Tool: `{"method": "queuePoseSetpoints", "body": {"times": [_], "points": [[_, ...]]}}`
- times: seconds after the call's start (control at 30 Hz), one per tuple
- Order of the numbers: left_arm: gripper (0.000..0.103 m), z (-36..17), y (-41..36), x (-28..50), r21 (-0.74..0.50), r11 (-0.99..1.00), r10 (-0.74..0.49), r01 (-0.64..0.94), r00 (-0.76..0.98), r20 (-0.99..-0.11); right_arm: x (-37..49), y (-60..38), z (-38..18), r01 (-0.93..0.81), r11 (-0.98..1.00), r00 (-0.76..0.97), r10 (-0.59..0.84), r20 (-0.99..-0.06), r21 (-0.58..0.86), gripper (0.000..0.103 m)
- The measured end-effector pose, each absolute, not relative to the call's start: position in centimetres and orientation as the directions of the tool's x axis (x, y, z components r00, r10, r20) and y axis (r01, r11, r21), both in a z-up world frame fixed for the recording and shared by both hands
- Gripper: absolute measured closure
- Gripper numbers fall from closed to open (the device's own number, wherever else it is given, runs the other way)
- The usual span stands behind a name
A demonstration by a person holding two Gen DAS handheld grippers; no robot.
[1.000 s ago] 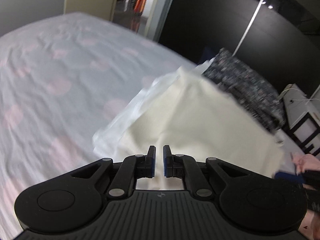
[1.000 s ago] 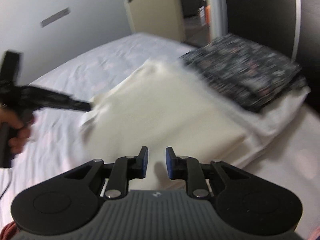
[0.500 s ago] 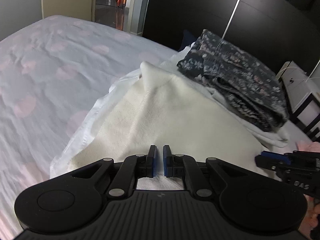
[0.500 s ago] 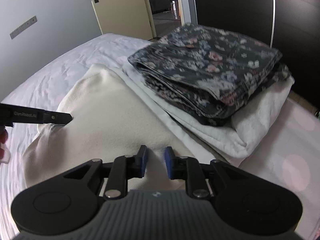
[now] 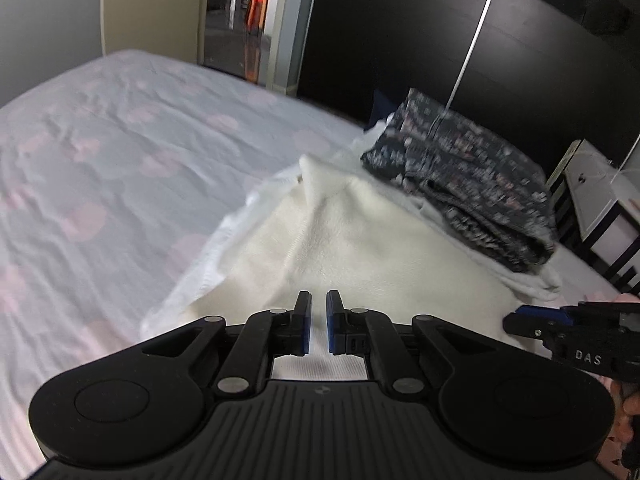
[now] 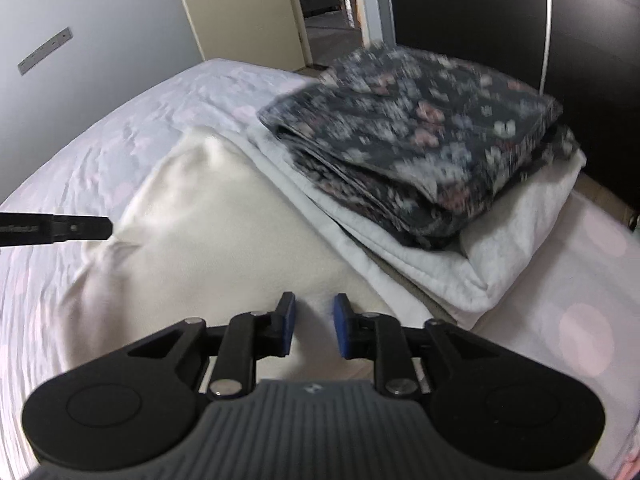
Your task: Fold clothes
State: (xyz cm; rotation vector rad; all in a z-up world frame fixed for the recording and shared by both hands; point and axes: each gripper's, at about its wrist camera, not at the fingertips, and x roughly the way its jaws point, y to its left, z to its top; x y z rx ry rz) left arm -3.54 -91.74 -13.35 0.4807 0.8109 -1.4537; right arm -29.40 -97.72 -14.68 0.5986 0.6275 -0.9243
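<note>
From the left wrist view, the left gripper (image 5: 316, 322) had its jaws nearly together with a narrow gap, hovering over the cream garment (image 5: 352, 248) spread on the bed (image 5: 100, 168); whether they nipped cloth I cannot tell. The right gripper (image 5: 532, 322) showed at the right edge.

From the right wrist view, the right gripper (image 6: 314, 326) had jaws spread above the cream garment (image 6: 224, 220), beside a folded floral garment (image 6: 420, 128) stacked on a white towel (image 6: 500, 248)

A pink-spotted bedsheet (image 5: 120, 168) is spread beneath; a cream door (image 6: 240, 8) and a white side table (image 5: 596, 200) are seen beyond
</note>
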Motion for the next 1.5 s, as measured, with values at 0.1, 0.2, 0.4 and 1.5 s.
{"method": "queuePoseSetpoints", "body": {"times": [0.1, 0.2, 0.4, 1.5], "points": [[0.093, -11.0, -89.3, -3.8, -0.173, 0.11, -0.714, 0.979, -0.043, -0.699, -29.6, -95.7, -12.2, 0.848, 0.486, 0.486, -0.552, -0.677, 0.212, 0.071], [0.086, -8.7, -86.9, -4.8, -0.136, 0.124, -0.754, 0.983, 0.004, -0.657, -29.8, -93.6, -9.8, 0.835, 0.502, 0.516, -0.57, -0.639, 0.226, 0.058], [0.057, -4.7, -82.3, -7.4, -0.13, 0.134, -0.825, 0.982, 0.038, -0.563, -29.8, -88.3, -5.0, 0.814, 0.532, 0.561, -0.611, -0.559, 0.235, 0.031], [0.029, -4.0, -67.3, -16.3, -0.071, 0.337, -0.824, 0.939, 0.258, -0.505, -33.8, -72.1, -3.6, 0.863, 0.503, 0.458, -0.741, -0.491, 0.046, 0.003]]}}
